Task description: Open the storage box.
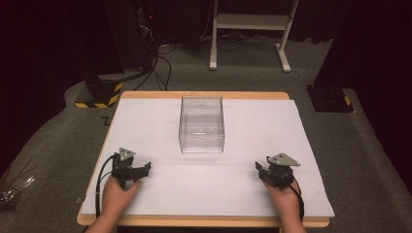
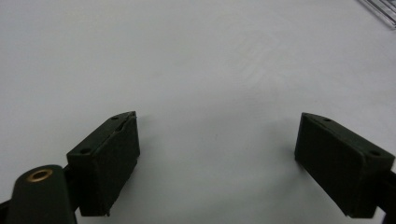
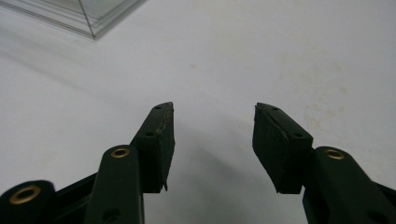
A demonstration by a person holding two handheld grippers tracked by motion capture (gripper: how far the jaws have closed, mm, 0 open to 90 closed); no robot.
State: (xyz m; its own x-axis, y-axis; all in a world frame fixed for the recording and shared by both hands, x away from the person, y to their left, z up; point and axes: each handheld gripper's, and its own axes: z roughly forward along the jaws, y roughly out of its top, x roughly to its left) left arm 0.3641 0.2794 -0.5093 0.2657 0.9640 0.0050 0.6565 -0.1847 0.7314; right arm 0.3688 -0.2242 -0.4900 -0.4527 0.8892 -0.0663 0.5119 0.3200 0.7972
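Observation:
A clear plastic box (image 1: pixel 201 124) stands empty in the middle of the white table top (image 1: pixel 243 184), toward the far side. My left gripper (image 1: pixel 141 170) rests near the front left, held by a hand, with its black jaws wide apart over bare white surface (image 2: pixel 217 116). My right gripper (image 1: pixel 261 170) sits near the front right in the other hand, jaws apart with nothing between them (image 3: pixel 214 108). A corner of the clear box (image 3: pixel 93 14) shows at the top left of the right gripper view. Both grippers are well short of the box.
The white sheet lies on a wooden table (image 1: pixel 204 95). Beyond it are a grey carpeted floor, a white frame stand (image 1: pixel 250 29), cables and a black-and-yellow striped base (image 1: pixel 99 92). Metal tools lie on the floor at the left (image 1: pixel 14 187).

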